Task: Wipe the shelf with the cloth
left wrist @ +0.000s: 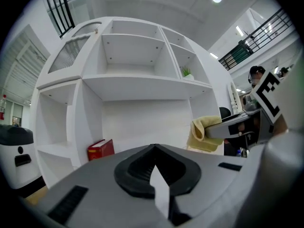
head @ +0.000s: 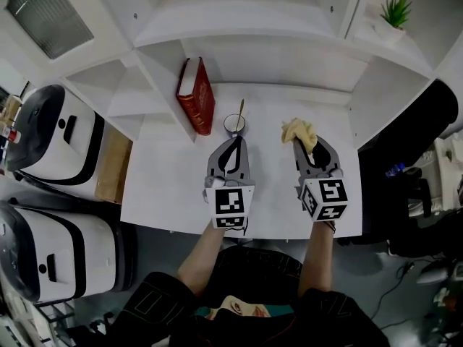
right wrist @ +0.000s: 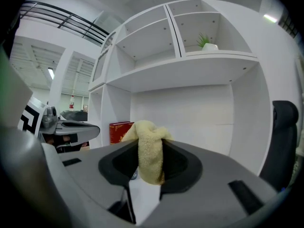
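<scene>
Yellow cloth (head: 300, 131) clamped in right gripper (head: 305, 147); left gripper (head: 234, 142) jaws together; red book (head: 197, 95), cup (head: 234, 123) ahead.

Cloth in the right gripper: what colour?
Pale yellow; the cloth shows best in the right gripper view.

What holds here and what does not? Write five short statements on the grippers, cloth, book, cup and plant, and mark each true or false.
1. The right gripper is shut on the yellow cloth. True.
2. The left gripper holds the red book. False: its jaws are together on nothing, and the book stands on the shelf by the left divider.
3. The potted plant sits in an upper right compartment. True.
4. The cup lies tipped over. False: it stands upright with a stick in it.
5. The cloth is spread flat on the shelf. False: it hangs bunched from the right gripper.
</scene>
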Motion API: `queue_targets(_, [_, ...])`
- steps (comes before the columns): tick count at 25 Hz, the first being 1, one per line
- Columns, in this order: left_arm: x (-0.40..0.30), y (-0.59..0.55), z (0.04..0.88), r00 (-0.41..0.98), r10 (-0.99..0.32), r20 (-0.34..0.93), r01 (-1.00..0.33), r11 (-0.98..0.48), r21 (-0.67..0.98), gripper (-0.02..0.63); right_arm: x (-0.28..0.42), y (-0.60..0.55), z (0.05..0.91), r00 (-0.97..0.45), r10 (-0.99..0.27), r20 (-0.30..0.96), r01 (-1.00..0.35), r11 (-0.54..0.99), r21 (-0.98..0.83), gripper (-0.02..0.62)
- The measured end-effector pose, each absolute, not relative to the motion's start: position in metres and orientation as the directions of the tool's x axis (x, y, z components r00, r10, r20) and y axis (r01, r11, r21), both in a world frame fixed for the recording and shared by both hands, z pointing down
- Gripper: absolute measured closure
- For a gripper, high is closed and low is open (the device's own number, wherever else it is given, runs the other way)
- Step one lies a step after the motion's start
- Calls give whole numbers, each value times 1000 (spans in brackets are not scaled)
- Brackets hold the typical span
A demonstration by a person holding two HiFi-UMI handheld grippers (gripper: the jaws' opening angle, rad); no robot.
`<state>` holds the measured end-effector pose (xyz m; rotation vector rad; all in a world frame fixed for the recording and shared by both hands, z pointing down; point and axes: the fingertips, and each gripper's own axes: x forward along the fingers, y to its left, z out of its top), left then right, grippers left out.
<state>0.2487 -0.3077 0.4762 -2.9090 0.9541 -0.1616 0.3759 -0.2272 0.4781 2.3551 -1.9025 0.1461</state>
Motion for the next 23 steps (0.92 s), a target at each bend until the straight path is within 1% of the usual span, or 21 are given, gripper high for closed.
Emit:
queue_targets(5, [232, -316, 481, 774, -628, 82, -621, -778, -98, 607, 362, -239, 484, 173, -973, 151, -985, -173, 19, 471])
queue_targets(17, [224, -320, 492, 774, -623, 114, -620, -782, -66, 607, 360, -241, 488, 163, -976, 146, -986, -167, -13, 471])
queue_targets(23, [228, -317, 492, 775, -623, 104, -622, -782, -48, 607, 369, -236, 485, 164, -976, 141, -986, -168, -14, 471])
